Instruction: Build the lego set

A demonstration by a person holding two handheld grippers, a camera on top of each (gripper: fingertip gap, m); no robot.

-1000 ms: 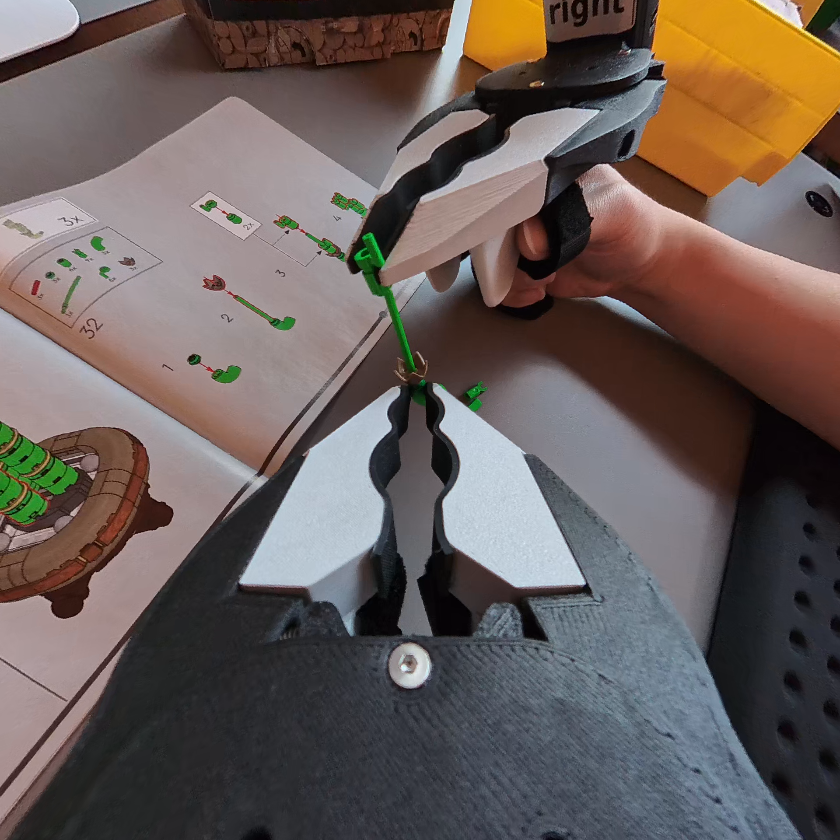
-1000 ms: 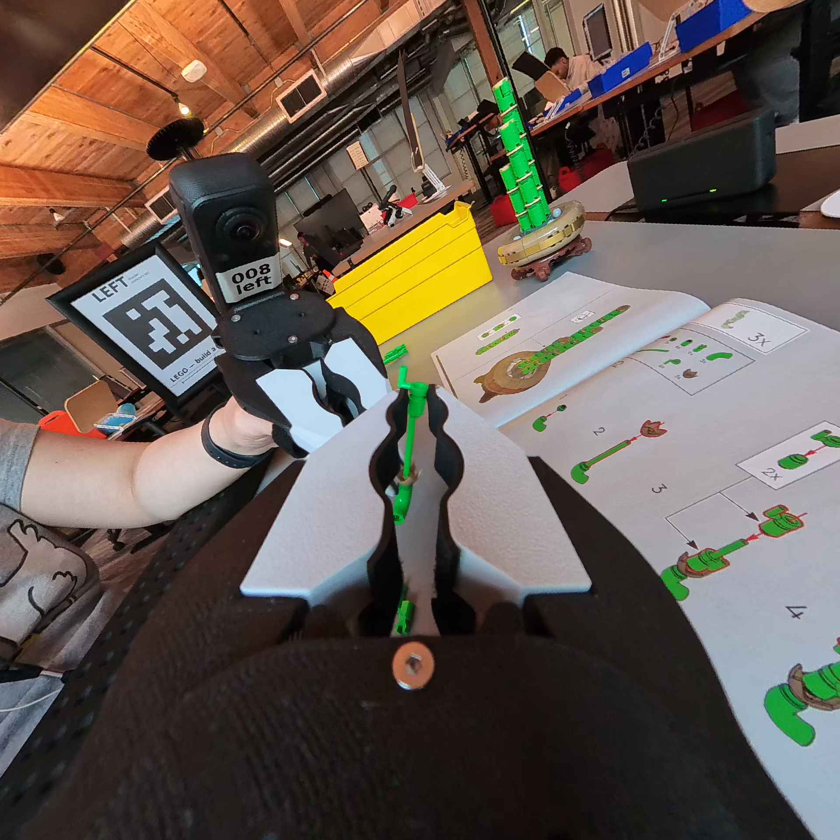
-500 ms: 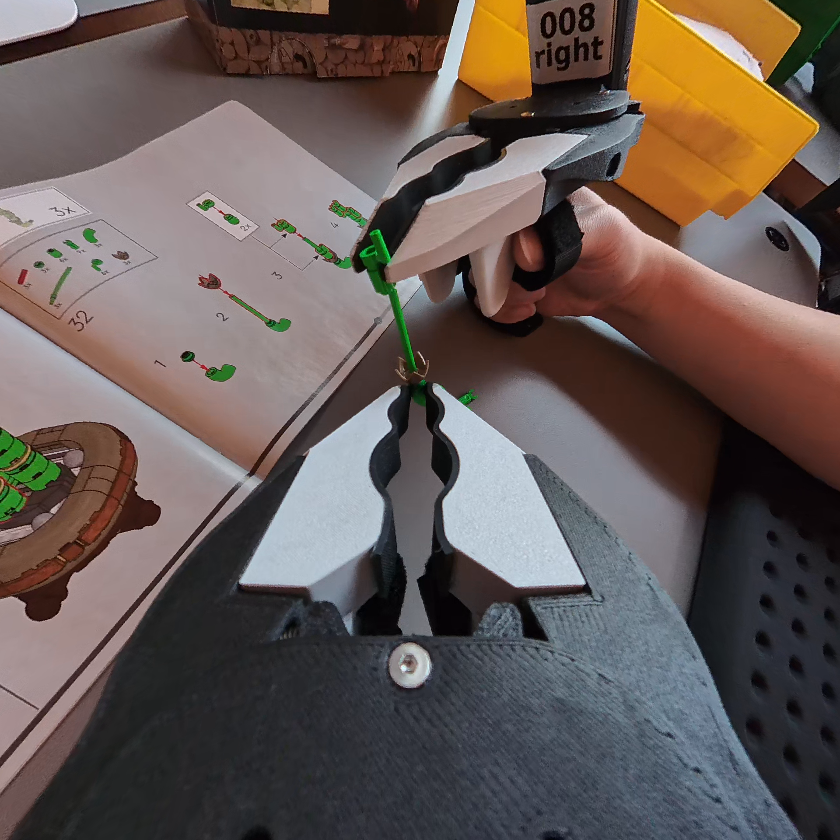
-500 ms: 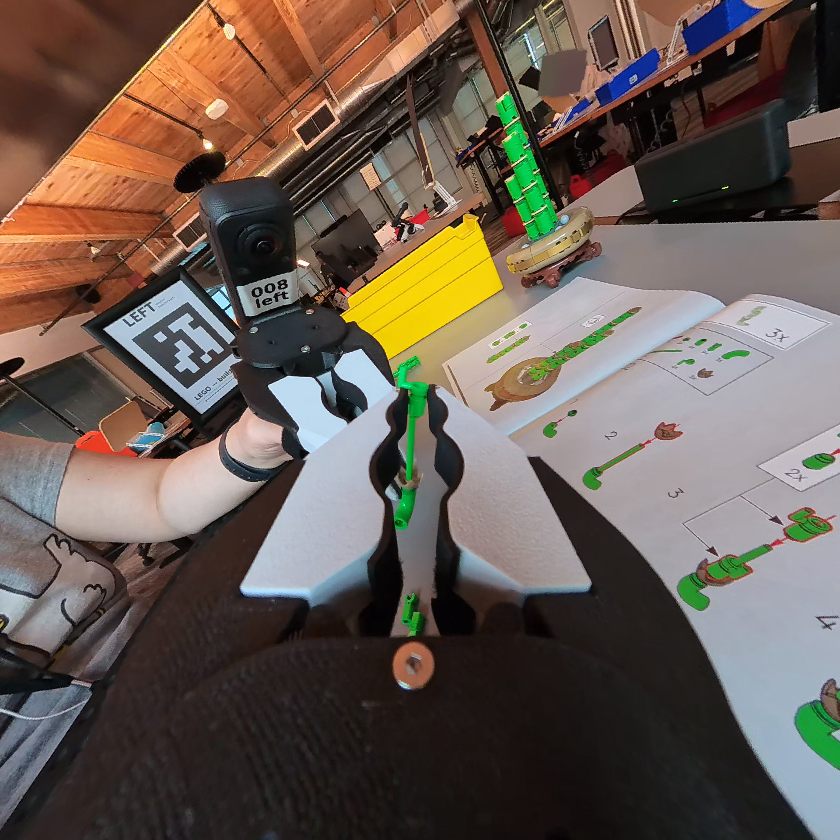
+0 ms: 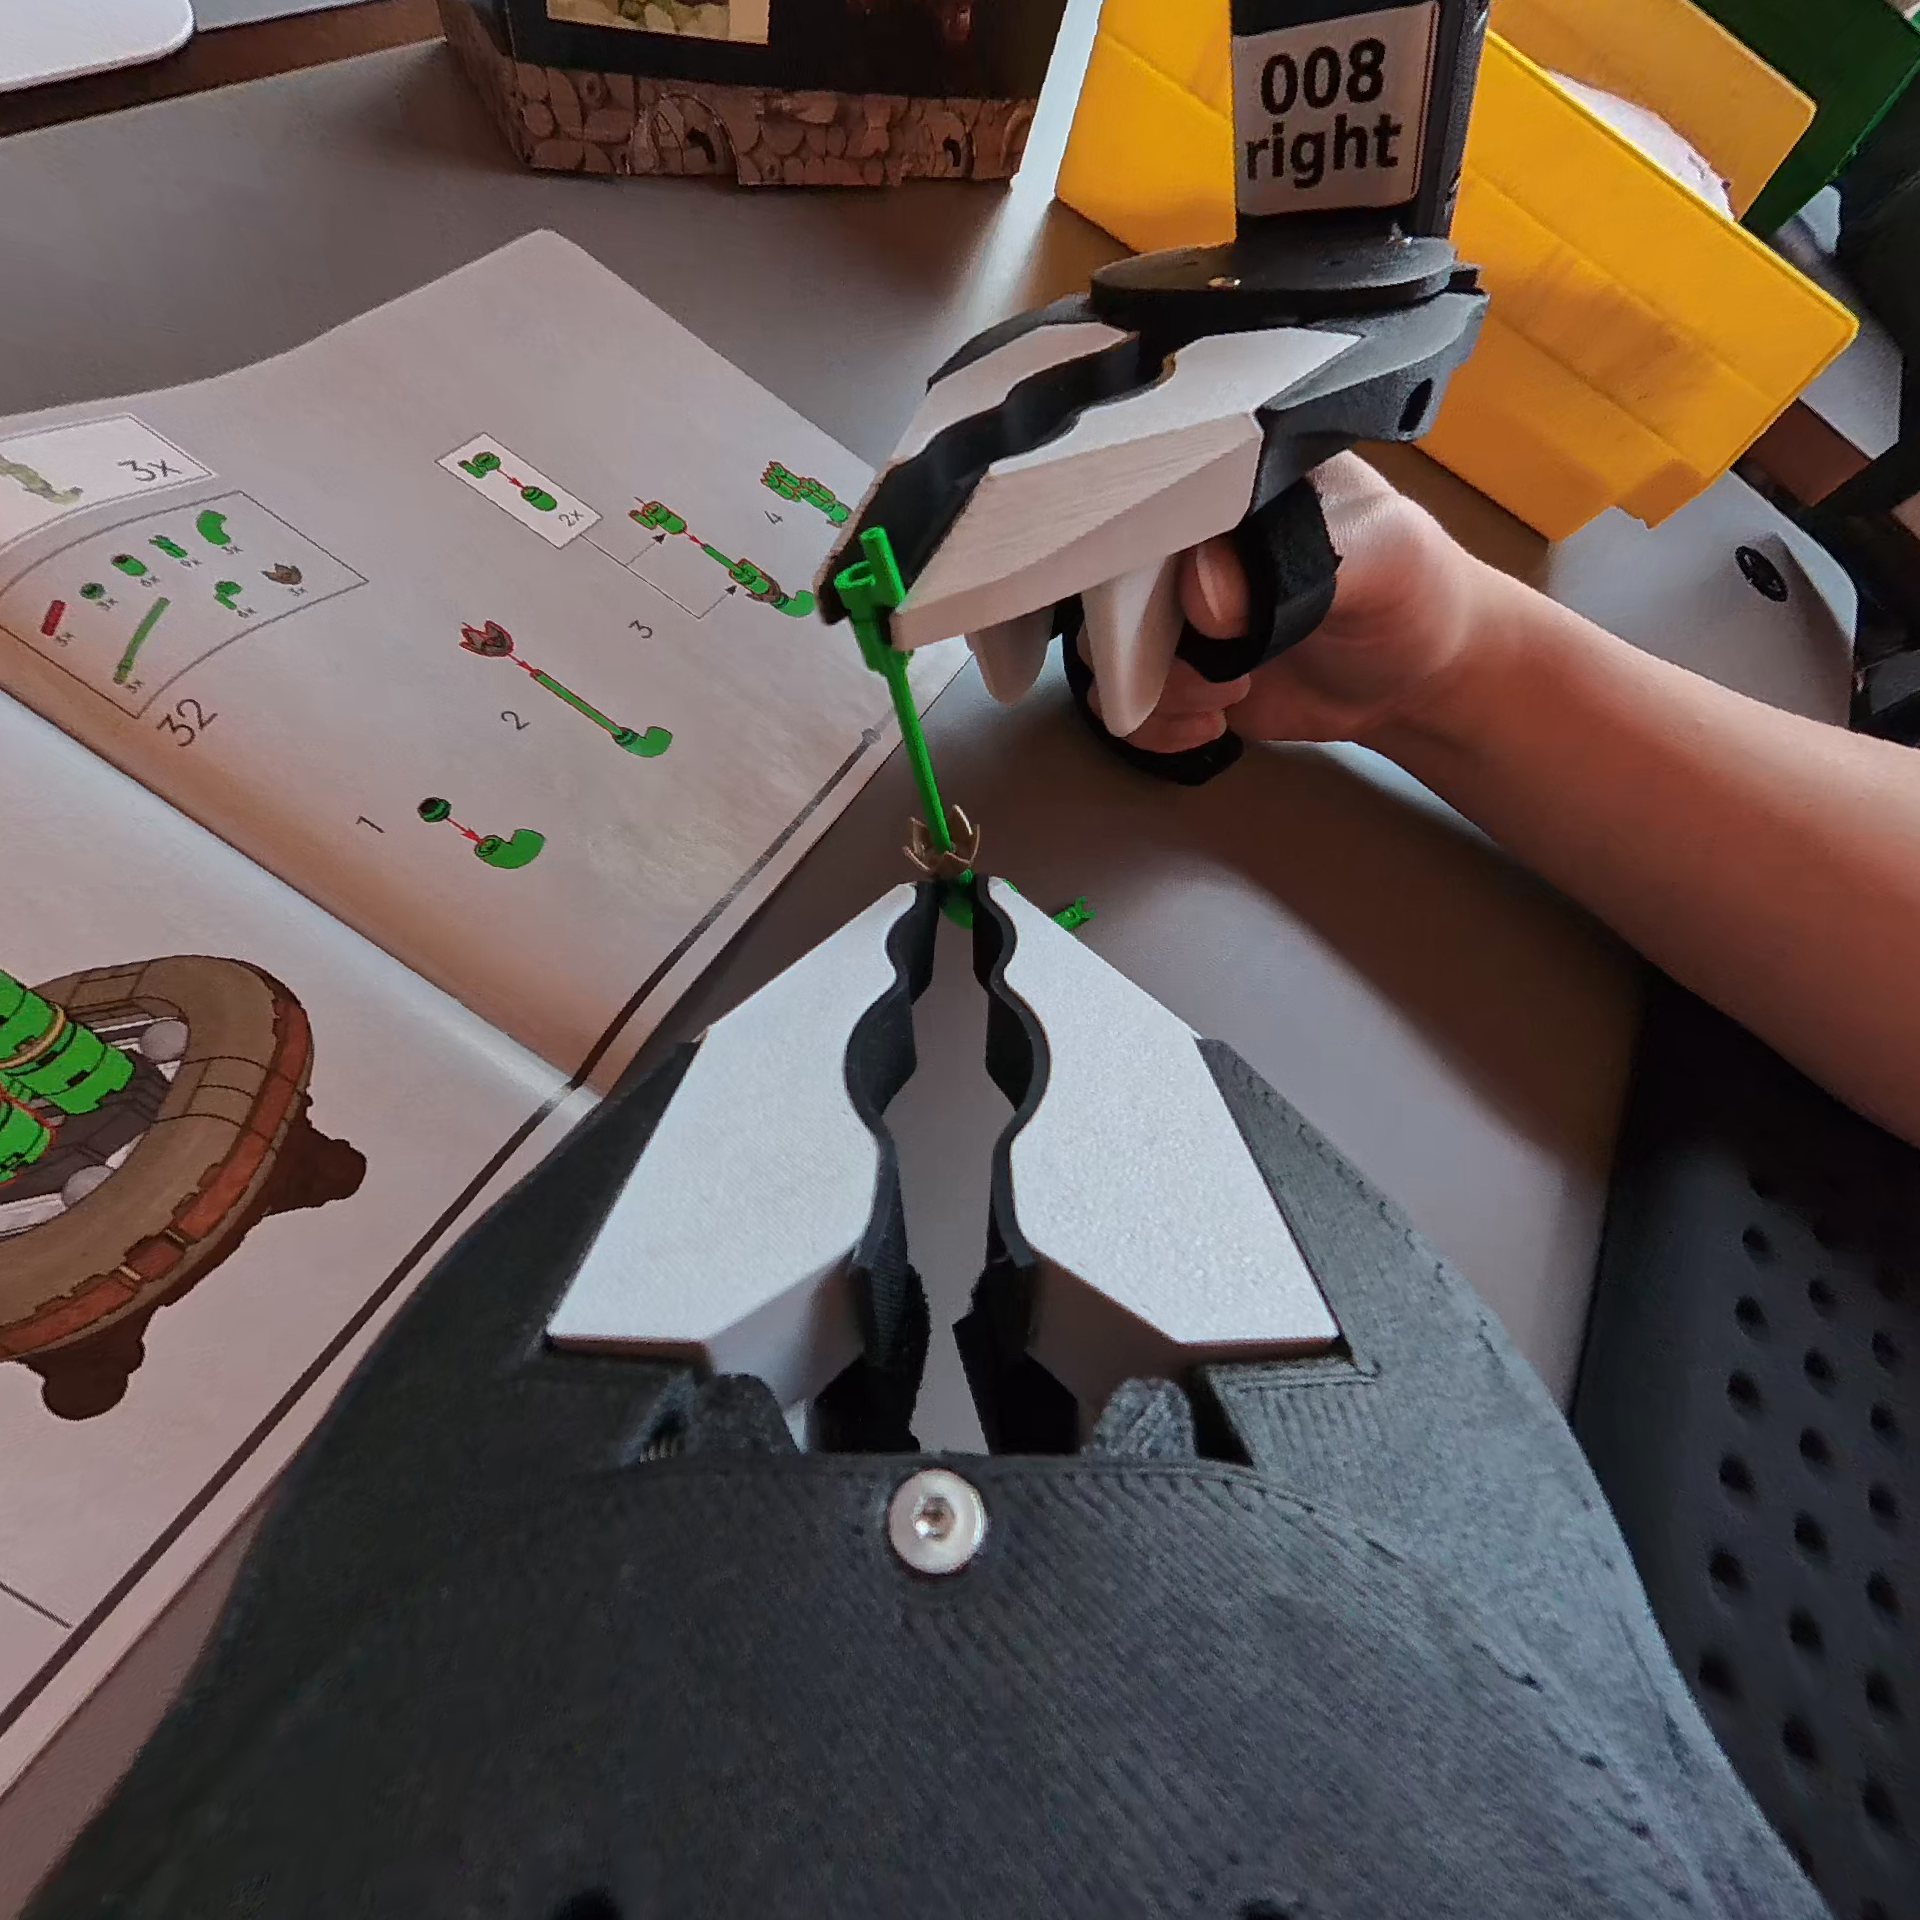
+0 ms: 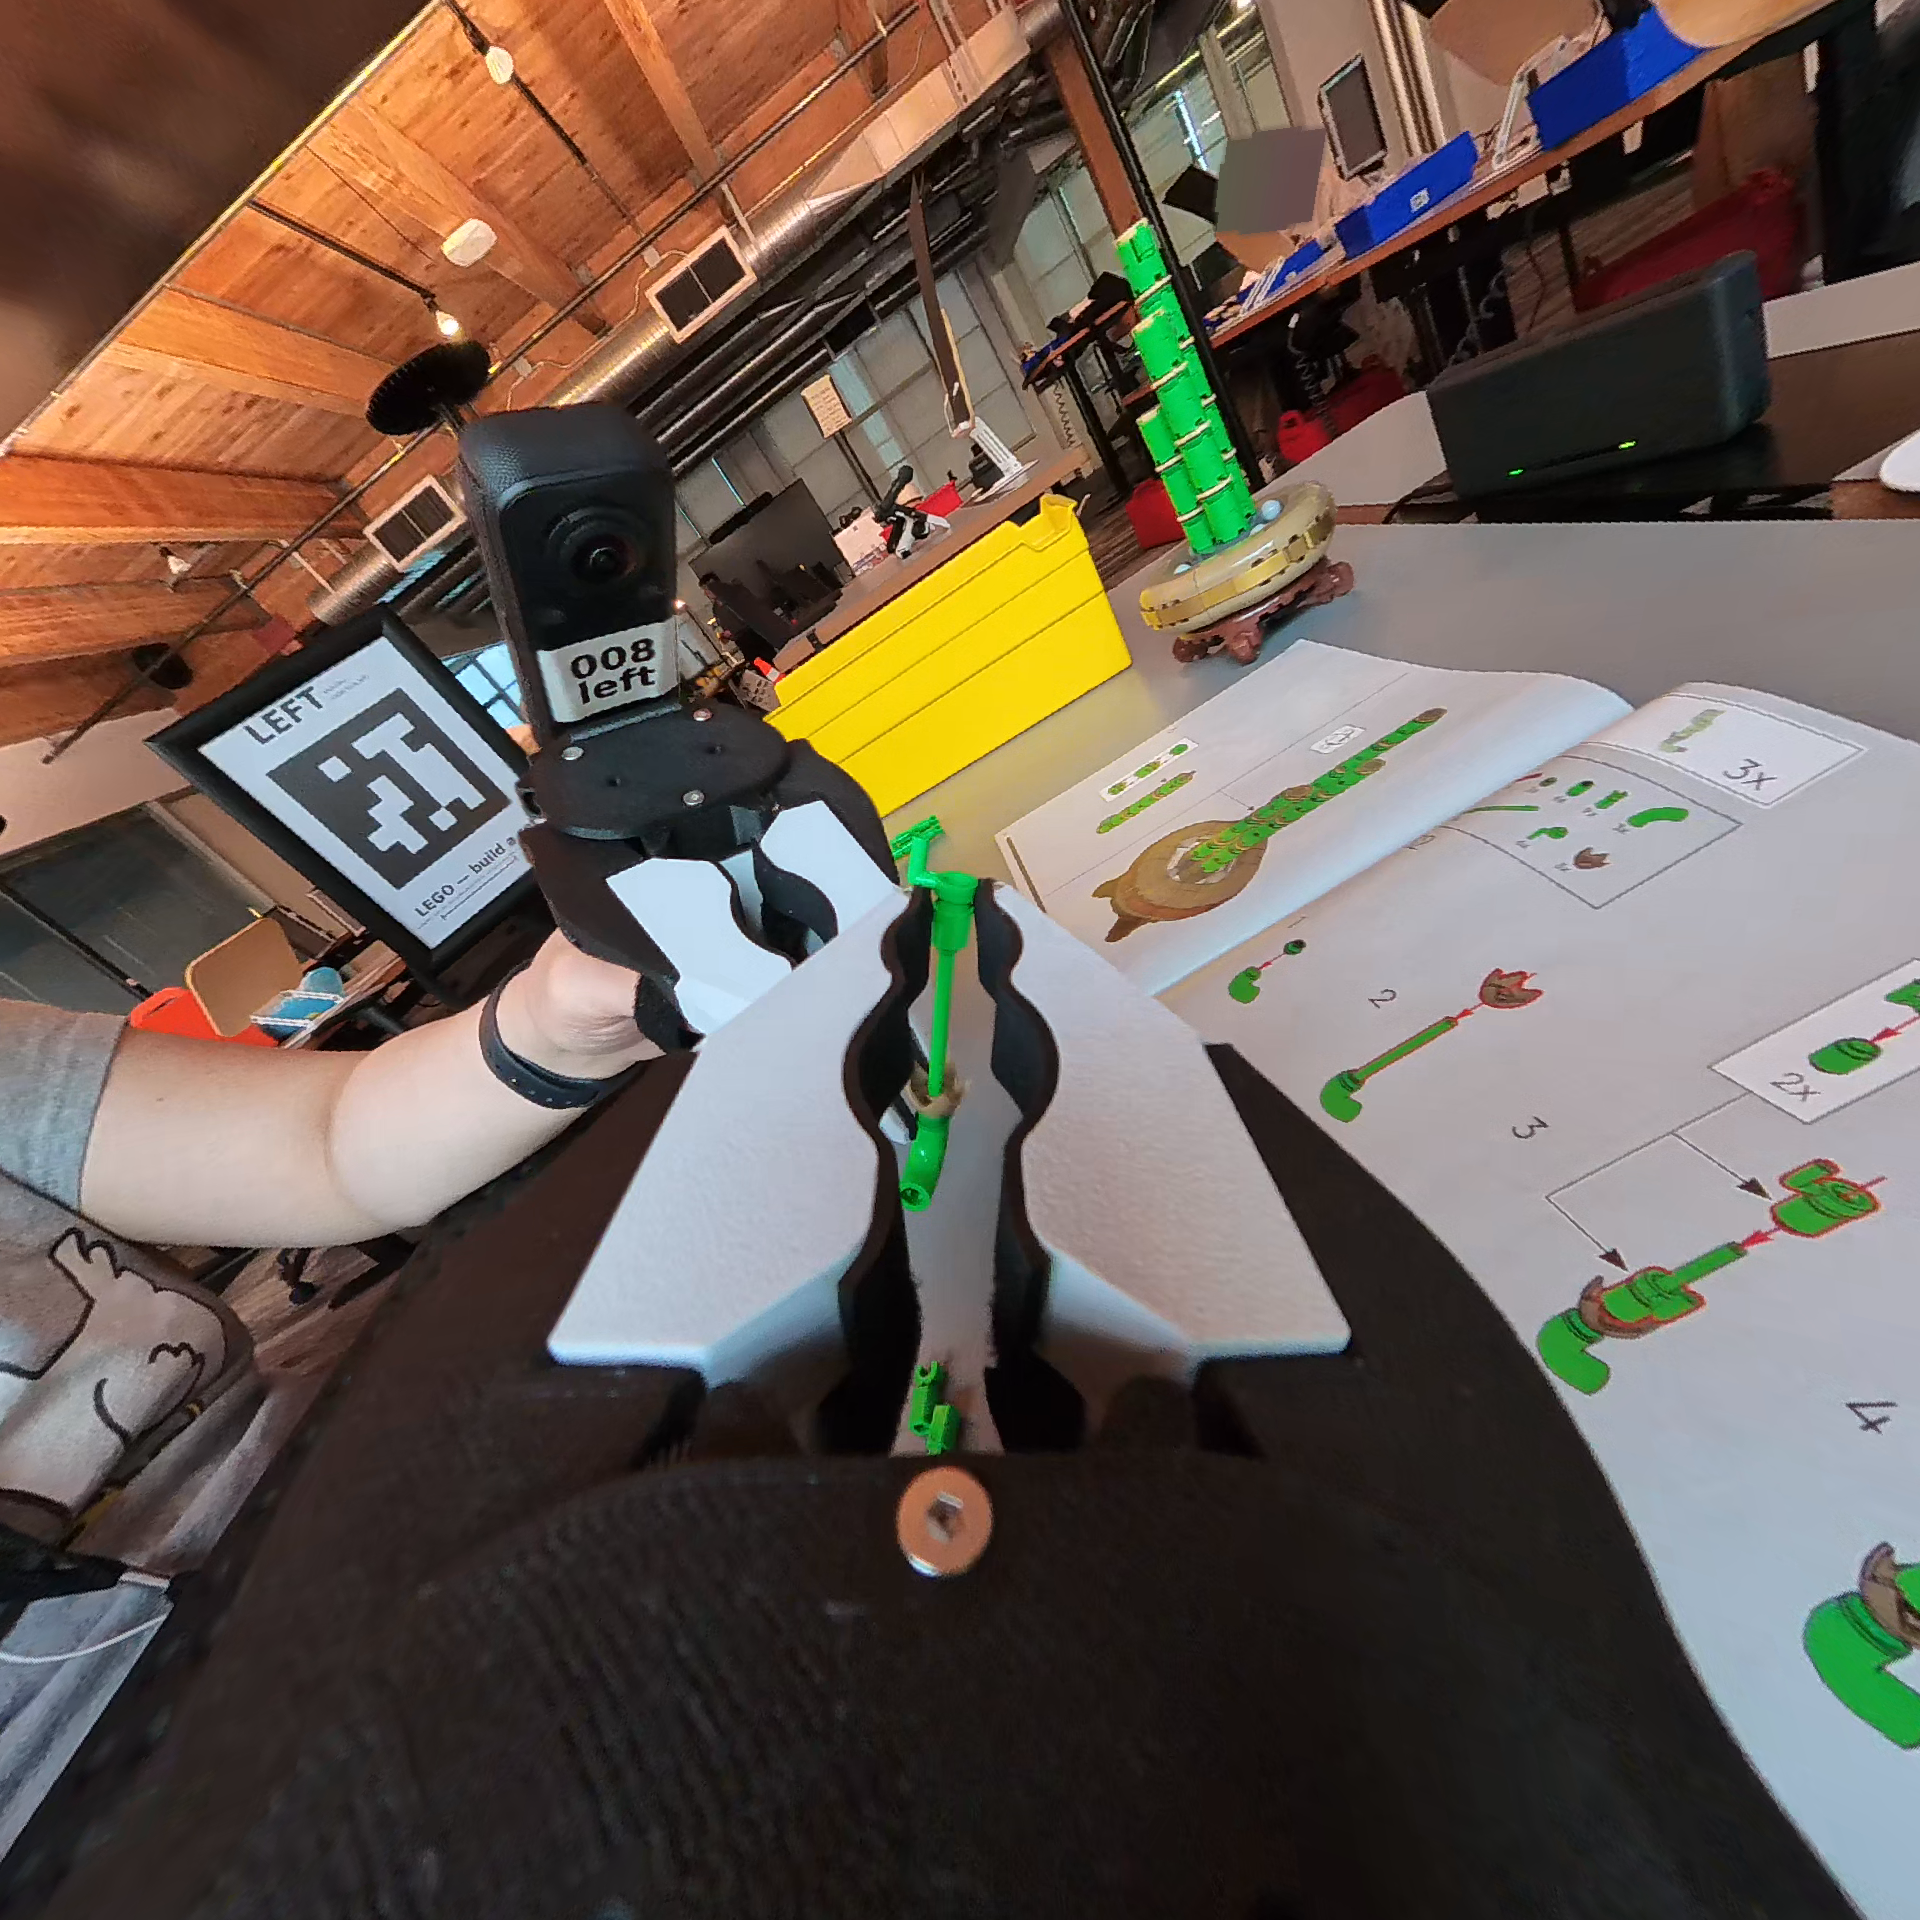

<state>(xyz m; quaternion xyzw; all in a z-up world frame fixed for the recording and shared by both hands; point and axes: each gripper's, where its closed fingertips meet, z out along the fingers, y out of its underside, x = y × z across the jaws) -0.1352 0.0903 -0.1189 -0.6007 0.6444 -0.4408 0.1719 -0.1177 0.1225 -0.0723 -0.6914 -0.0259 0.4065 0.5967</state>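
I am holding my left tongs point(image 5: 951, 902) clenched on the curved green elbow piece point(image 5: 958, 906) at the lower end of a thin green stem point(image 5: 920, 743), right at the fingertips. Just above that grip a small brown claw-like collar point(image 5: 943, 840) is sitting around the stem. The stem's long axis is running up and away from my left tongs, tilted slightly left, straight to my right tongs point(image 5: 868, 613), which are gripping its top end by a green clip piece point(image 5: 868, 582). So one sub-assembly is spanning both tongs, hanging above the worktop point(image 5: 1299, 935); by my reading any coming push should go along that axis (sideways force would bend it).

Beside my left fingertips one loose green piece point(image 5: 1072, 914) is lying on the worktop. To the left, one instruction booklet point(image 5: 312, 644) is lying open. Farther off one yellow bin point(image 5: 1621, 312) is standing, and in the right wrist view one part-built model point(image 6: 1226, 561) with green stacked stalks is waiting beyond the booklet.
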